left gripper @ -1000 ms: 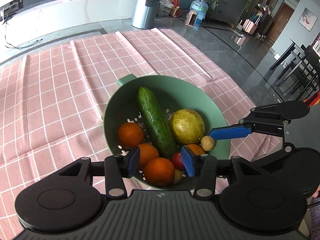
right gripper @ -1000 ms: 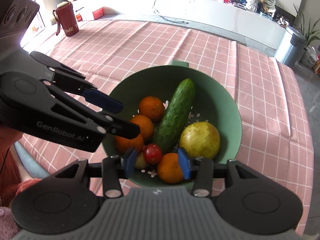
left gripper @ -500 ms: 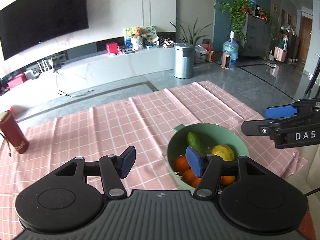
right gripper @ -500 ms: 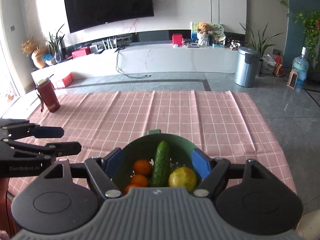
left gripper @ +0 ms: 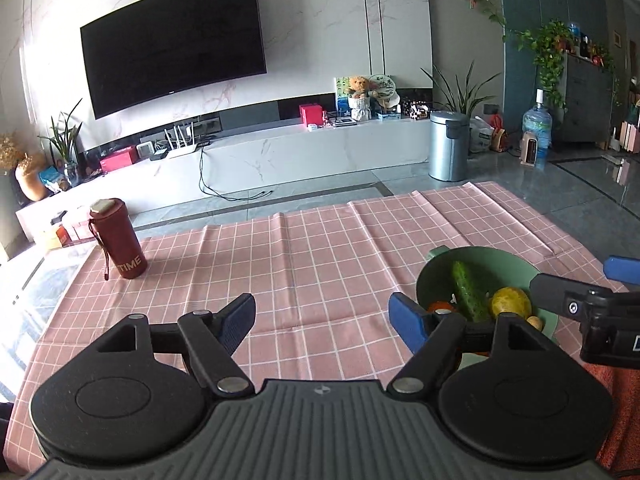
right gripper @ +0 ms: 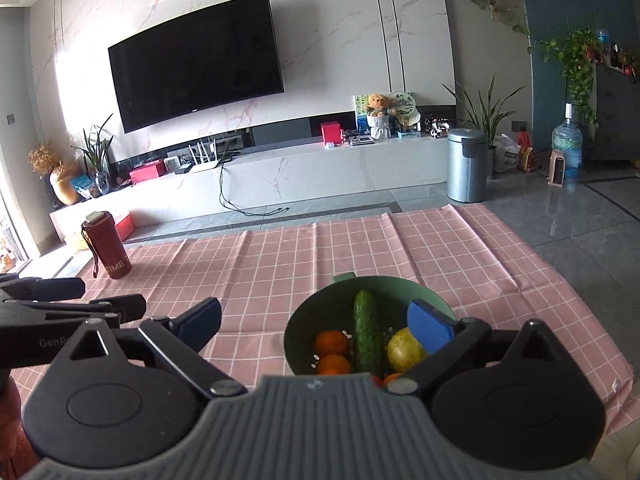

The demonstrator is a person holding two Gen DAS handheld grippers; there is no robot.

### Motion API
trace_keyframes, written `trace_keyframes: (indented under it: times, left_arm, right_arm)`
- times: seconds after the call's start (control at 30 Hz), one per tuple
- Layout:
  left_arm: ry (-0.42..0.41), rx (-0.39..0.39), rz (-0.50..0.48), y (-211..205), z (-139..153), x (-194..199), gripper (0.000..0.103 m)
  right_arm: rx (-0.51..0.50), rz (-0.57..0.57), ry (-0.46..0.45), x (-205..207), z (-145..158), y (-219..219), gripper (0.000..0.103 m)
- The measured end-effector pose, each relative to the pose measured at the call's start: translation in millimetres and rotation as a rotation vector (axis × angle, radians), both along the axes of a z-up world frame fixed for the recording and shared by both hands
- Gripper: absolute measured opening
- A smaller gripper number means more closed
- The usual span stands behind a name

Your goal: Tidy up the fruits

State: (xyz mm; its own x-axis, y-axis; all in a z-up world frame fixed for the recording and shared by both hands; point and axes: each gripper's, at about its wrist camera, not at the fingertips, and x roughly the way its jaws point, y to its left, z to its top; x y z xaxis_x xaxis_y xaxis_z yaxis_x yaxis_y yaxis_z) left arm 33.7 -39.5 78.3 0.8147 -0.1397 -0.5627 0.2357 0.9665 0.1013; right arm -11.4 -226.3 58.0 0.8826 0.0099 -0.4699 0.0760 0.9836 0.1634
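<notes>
My right gripper point(right gripper: 316, 318) gapes empty; green bowl point(right gripper: 432, 294) with cucumber point(right gripper: 366, 328) at six o'clock.

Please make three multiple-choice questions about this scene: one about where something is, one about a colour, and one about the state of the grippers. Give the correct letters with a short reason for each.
1. Where is the cucumber?
A. on the tablecloth beside the bottle
B. inside the green colander
C. held by a gripper

2. What colour is the bottle marked TIME?
A. dark red
B. blue
C. white

3. In what state are the two hand-held grippers?
A. both shut on fruit
B. one open, one shut
C. both open and holding nothing

Answers:
1 B: it lies among the oranges in the colander.
2 A: its body is dark red in both views.
3 C: the left hand-held gripper and right hand-held gripper show wide gaps with nothing between the fingers.
</notes>
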Motion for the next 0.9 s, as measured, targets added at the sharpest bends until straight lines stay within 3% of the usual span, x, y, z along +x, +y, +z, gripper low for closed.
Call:
trace_keyframes:
  times: [0.3, 0.67, 0.9]
  left_arm:
    - [0.07, -0.024, 0.048, 13.5, -32.8, -7.9, 0.089]
    - [0.174, -0.007, 0.06, 12.1, -71.6, 0.3, 0.089]
    - [0.205, 0.001, 0.061, 11.4, -80.7, 3.4, 0.089]
  right_arm:
    - [-0.027, -0.05, -0.005, -20.4, -30.1, 18.8, 0.096]
    - [-0.052, -0.052, 0.047, -5.0, -65.3, 20.9, 0.096]
    - [-0.067, -0.047, 0.069, 1.7, -74.6, 22.2, 0.096]
